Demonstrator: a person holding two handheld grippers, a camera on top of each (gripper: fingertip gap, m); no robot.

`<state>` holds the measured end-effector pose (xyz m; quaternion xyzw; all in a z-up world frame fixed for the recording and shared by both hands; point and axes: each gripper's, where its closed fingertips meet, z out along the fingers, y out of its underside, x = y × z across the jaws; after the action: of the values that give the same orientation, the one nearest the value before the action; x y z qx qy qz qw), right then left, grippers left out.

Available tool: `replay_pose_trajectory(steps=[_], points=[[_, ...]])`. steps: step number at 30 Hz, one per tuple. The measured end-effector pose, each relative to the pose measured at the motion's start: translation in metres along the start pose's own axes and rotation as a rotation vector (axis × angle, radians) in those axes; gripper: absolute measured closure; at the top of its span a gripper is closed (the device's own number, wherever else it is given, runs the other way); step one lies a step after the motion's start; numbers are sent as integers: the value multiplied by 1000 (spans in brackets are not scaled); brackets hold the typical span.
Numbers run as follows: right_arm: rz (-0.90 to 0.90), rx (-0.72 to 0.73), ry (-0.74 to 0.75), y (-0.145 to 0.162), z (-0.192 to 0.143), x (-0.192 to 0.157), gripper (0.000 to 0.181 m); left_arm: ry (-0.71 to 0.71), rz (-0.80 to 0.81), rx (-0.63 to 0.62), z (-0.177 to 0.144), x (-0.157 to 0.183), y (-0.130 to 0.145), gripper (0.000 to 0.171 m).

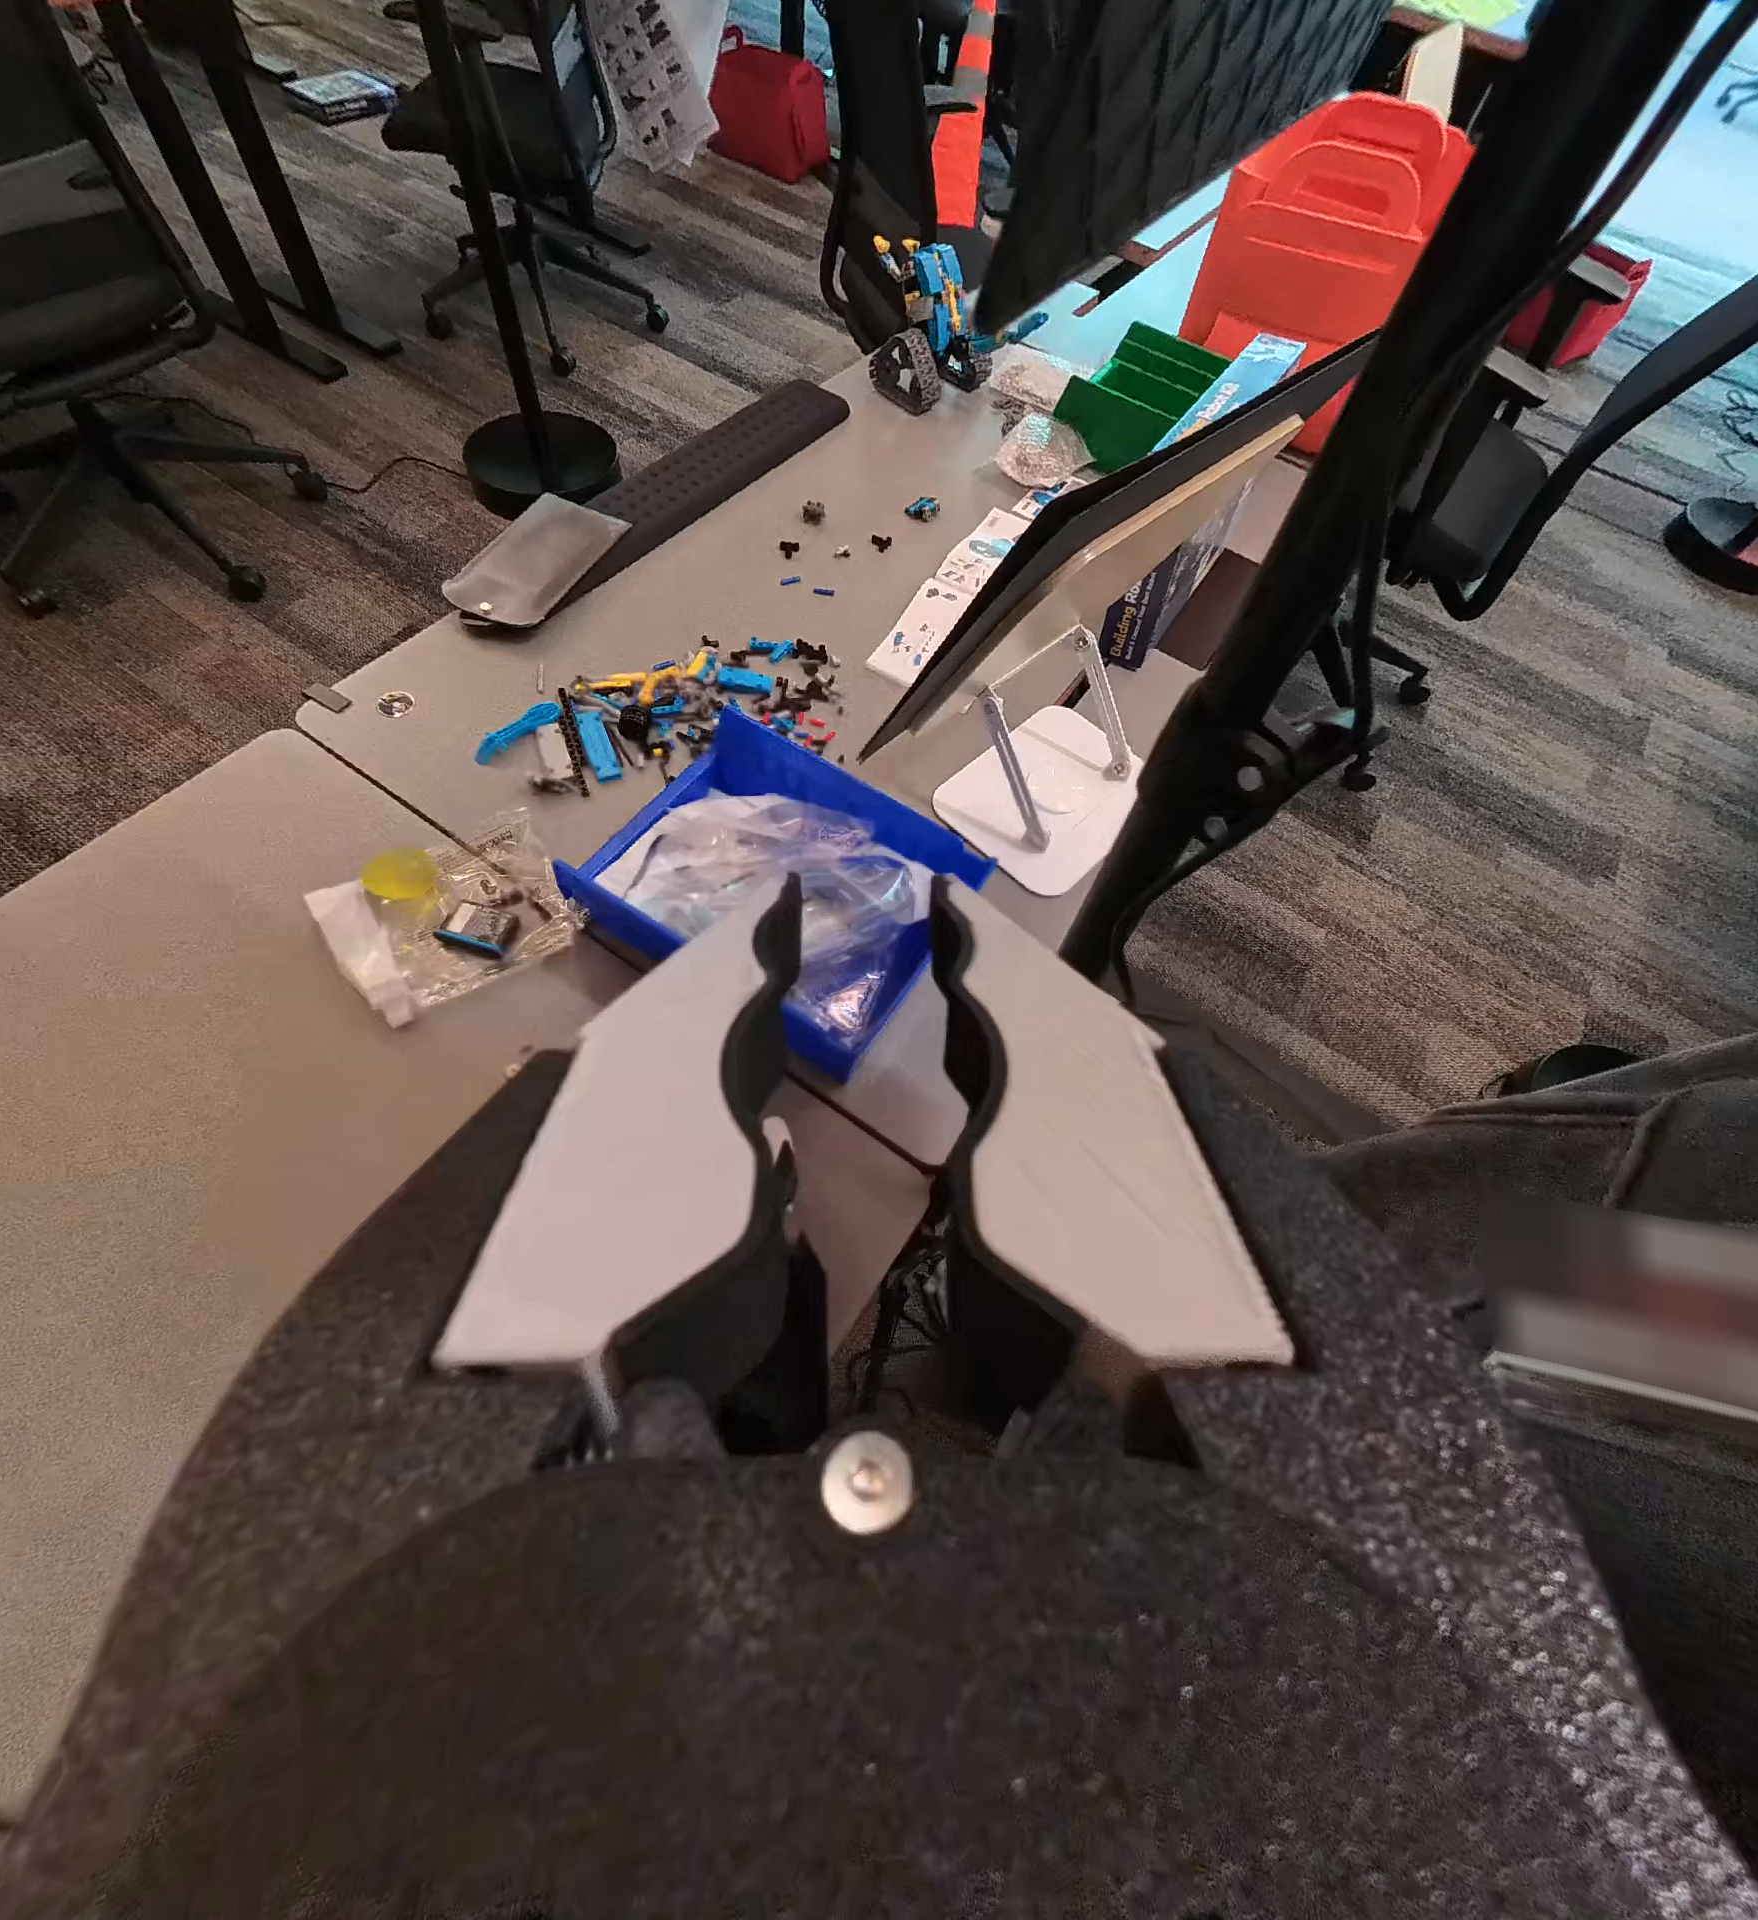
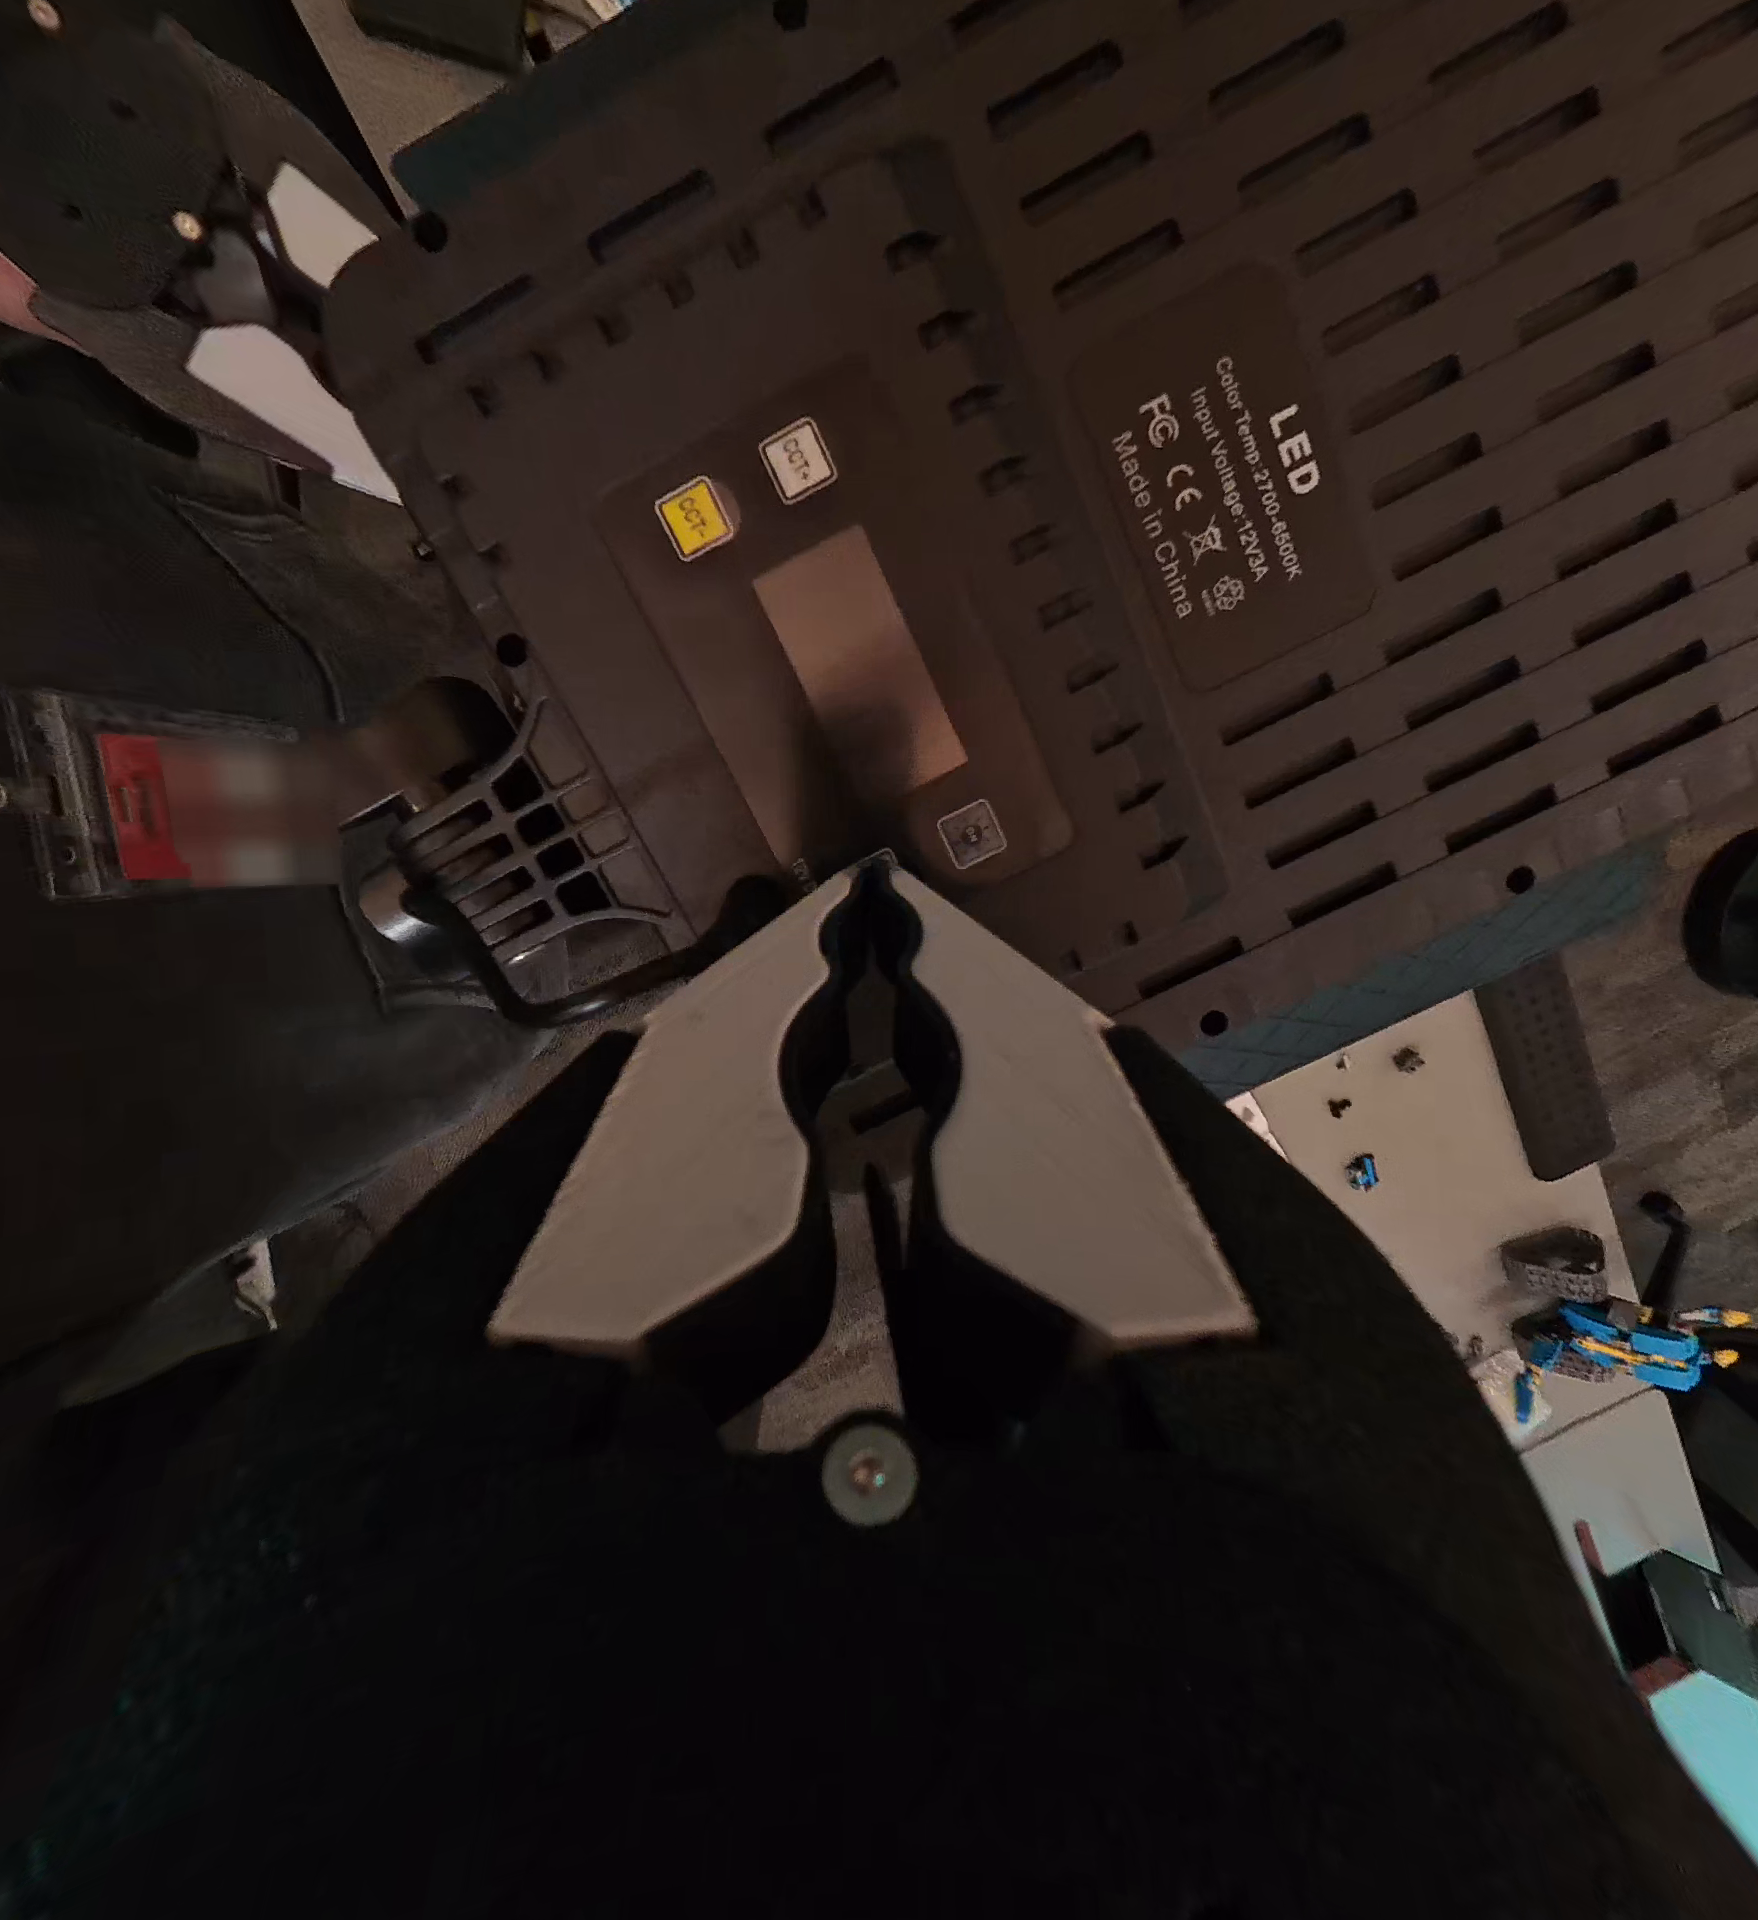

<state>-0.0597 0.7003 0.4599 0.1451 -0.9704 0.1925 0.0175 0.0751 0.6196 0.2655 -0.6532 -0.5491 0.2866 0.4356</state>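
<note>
Your left gripper (image 1: 864,935) is open at a middling width and empty, hovering over the near end of the blue bin (image 1: 750,769), which holds crumpled clear plastic bags (image 1: 781,862). The bin sits on the grey surface (image 1: 127,1039), long axis running near-right to far-left. Just left of it lies a clear bag of small parts with a yellow disc (image 1: 402,875); beyond it is the pile of blue, yellow and black building pieces (image 1: 667,707). Far end of the surface: a black wrist rest (image 1: 709,457) and a blue tracked toy robot (image 1: 932,312). A tablet on a white stand (image 1: 1051,800) stands right of the bin

Your right gripper (image 2: 870,883) has its tips together, nothing visibly between them. The tips sit at the lower edge of the control area on the back of a black LED light panel (image 2: 1270,260), near its small grey button (image 2: 970,831); I can't tell if they touch. The panel's dark display window (image 2: 854,655) runs lengthwise away from the tips, with yellow (image 2: 693,516) and white (image 2: 797,459) buttons at its far end

If you're pressing there, keep the tips closed and square to the panel
</note>
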Motion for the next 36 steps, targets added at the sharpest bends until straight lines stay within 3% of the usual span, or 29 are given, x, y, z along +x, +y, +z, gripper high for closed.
replay_pose_trajectory(steps=[7,10,12,15,19,21,25,29,33,36], points=[[12,73,11,0,-1,1,181,13,-29,-16,-1,-2,4,148],[-52,133,138,-2,-7,8,181,99,-125,-65,-3,12,8,145],[15,311,198,-7,-25,9,181,239,-228,-116,-12,31,8,133],[150,635,282,-1,-60,4,181,366,-362,-128,-38,37,-5,134],[323,978,309,25,-86,-17,181,334,-237,6,-83,20,-62,168],[383,1126,234,32,-88,-29,181,287,-95,60,-100,15,-105,171],[367,1143,163,44,-67,-22,181,254,169,87,-107,33,-191,171],[298,1173,59,45,-70,-1,181,262,322,-94,-71,53,-237,171],[208,1112,-14,59,-63,15,181,279,382,-388,-35,56,-241,171],[132,1066,-110,84,-47,13,181,222,411,-540,-19,49,-238,171]])
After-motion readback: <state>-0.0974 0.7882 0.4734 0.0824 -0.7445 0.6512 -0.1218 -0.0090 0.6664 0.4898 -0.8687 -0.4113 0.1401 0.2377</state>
